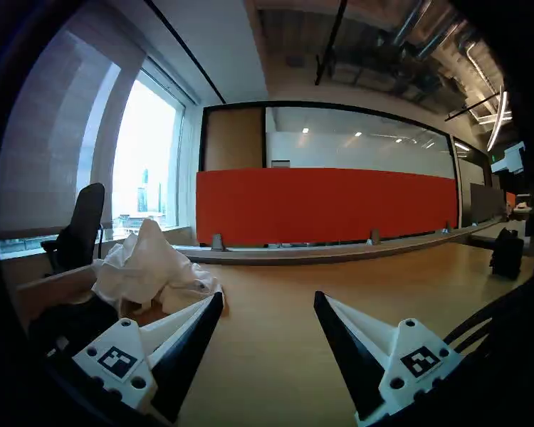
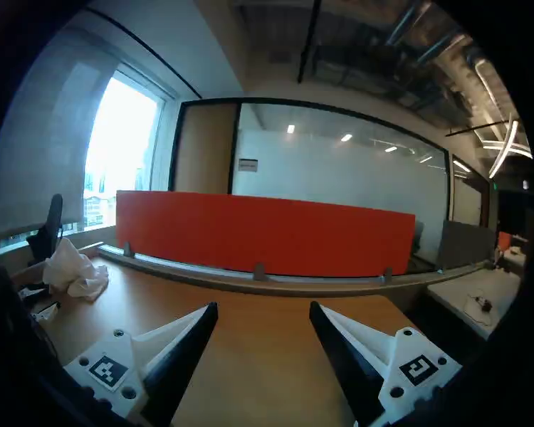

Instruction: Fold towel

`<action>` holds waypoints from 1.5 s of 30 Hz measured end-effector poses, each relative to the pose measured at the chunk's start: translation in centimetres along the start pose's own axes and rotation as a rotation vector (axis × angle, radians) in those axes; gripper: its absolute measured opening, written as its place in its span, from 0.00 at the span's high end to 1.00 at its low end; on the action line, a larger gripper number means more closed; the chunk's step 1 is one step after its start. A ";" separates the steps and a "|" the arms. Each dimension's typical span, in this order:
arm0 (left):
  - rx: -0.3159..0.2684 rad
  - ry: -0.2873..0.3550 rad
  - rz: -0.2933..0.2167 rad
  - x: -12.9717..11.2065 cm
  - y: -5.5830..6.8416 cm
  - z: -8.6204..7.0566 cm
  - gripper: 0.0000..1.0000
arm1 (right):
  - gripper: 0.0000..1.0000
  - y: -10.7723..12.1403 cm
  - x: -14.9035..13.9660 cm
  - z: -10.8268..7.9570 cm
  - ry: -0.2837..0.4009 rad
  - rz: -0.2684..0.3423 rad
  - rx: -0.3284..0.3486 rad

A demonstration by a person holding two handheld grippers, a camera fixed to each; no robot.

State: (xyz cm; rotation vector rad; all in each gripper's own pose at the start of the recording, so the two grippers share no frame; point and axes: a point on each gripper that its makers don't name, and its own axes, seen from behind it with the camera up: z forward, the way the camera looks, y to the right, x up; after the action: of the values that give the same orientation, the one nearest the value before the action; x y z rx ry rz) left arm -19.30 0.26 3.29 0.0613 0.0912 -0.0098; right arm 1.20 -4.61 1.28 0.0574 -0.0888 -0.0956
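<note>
Right now my left gripper [image 1: 267, 299] and right gripper [image 2: 262, 307] hover spread above the desk [image 1: 288, 356], crumpled towel [image 1: 149, 267] untouched.

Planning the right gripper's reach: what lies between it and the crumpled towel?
Bare wooden desk stretches between the right gripper and the towel, seen in the right gripper view.

Open-plan office: desk divider [image 1: 326, 205], chair [image 1: 78, 229].

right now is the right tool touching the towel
Apart. The right gripper view shows bare desk between the right tool and the crumpled towel.
</note>
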 end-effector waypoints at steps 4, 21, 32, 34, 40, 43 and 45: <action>0.001 -0.005 -0.002 0.0 -0.2 -0.1 0.05 | 0.00 -0.1 0.2 -0.1 0.000 -0.009 0.000; -0.005 -0.009 0.000 -0.2 0.0 -0.1 0.05 | 0.00 -0.1 1.2 -0.3 0.040 0.010 0.006; -0.004 -0.008 0.000 -0.4 0.1 -0.1 0.05 | 0.00 4.3 1.9 -0.9 0.130 0.011 -0.079; -0.004 -0.008 0.000 -0.4 0.1 -0.1 0.05 | 0.00 4.7 1.4 -0.9 0.137 0.013 -0.085; -0.004 -0.008 0.000 -0.5 0.0 -0.2 0.05 | 0.00 4.6 -0.7 -0.9 0.150 0.032 -0.067; -0.004 -0.008 0.000 -0.5 0.1 -0.2 0.05 | 0.00 4.6 -2.1 -0.8 0.148 0.053 -0.063; -0.004 -0.008 0.000 -0.5 0.1 -0.2 0.05 | 0.00 4.7 -3.1 -0.7 0.147 0.068 -0.065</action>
State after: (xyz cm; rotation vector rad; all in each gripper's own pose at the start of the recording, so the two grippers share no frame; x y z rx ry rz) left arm -19.78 0.37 3.18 0.0574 0.0830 -0.0098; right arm -1.37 0.45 0.57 -0.0039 0.0595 -0.0264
